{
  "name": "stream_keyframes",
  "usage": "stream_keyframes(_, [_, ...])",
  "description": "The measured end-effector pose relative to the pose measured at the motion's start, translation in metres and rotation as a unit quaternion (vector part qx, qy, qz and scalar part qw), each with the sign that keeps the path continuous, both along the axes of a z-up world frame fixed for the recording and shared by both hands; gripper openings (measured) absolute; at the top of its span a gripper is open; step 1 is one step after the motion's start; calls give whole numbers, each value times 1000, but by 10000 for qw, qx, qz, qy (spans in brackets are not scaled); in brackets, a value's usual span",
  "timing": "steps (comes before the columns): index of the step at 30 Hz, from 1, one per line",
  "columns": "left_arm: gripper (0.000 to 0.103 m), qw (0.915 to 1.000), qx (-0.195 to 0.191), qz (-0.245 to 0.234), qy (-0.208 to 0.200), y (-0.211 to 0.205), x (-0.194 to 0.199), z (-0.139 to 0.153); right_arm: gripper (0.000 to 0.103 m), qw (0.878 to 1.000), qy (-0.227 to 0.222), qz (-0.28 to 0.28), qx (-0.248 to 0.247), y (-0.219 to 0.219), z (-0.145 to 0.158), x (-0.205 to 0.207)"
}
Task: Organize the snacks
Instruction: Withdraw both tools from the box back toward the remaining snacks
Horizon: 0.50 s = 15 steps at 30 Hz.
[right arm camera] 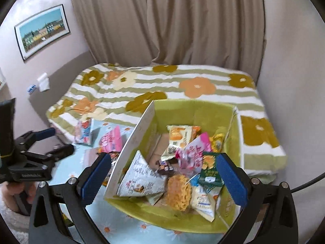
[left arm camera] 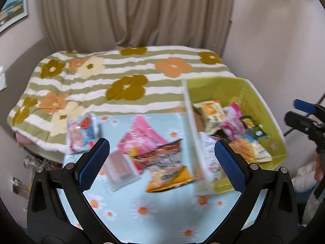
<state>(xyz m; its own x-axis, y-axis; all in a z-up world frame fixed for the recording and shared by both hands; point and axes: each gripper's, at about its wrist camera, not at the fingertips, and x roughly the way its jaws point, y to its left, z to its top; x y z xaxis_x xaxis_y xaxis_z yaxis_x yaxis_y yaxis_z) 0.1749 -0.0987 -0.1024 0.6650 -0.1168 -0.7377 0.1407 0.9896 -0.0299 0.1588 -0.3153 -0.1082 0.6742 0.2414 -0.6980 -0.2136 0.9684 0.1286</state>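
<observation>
Between the blue pads of the left gripper [left arm camera: 161,163]: nothing held, fingers spread wide. Directly ahead and below the gap lie loose packets on the daisy-print cloth [left arm camera: 126,213]: a red-and-orange snack bag [left arm camera: 162,160], a pink bag [left arm camera: 142,134] partly under it, a pale pinkish flat packet [left arm camera: 118,166] just beside the left pad. A blue-and-red packet [left arm camera: 82,134] sits apart at the far left, near the cloth's far edge. Picture blurred; labels unreadable.

Red-and-orange bag: long axis runs diagonally, from near-right toward far-left, so the jaws would need some roll to span its short side. My judgement: left hand is the nearer one for these 4 loose packets.

Right gripper [right arm camera: 163,174]: released too, pads wide, nothing between them. It hangs above the green cardboard box [right arm camera: 182,109], which holds about 7 packets in a jumble, among them a white triangular bag [right arm camera: 140,177], a green bag [right arm camera: 210,168], a pink bag [right arm camera: 195,152]. White box flap [right arm camera: 134,148] stands up on the box's left side, between the loose packets and the box interior; anything carried over from the left must clear it.

Surface: low table under the cloth, box at its right end. Beyond: bed with striped flower blanket [left arm camera: 126,77], beige curtain [left arm camera: 138,10], framed picture [right arm camera: 42,30] on left wall.
</observation>
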Motion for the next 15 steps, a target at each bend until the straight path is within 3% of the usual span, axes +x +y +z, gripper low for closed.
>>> stream_keyframes(8, [103, 9994, -76, 351, -34, 87, 15, -4, 103, 9995, -133, 120, 270, 59, 6, 12])
stream_keyframes(15, [102, 9989, -186, 306, 288, 165, 43, -19, 103, 9995, 34, 213, 243, 142, -14, 31])
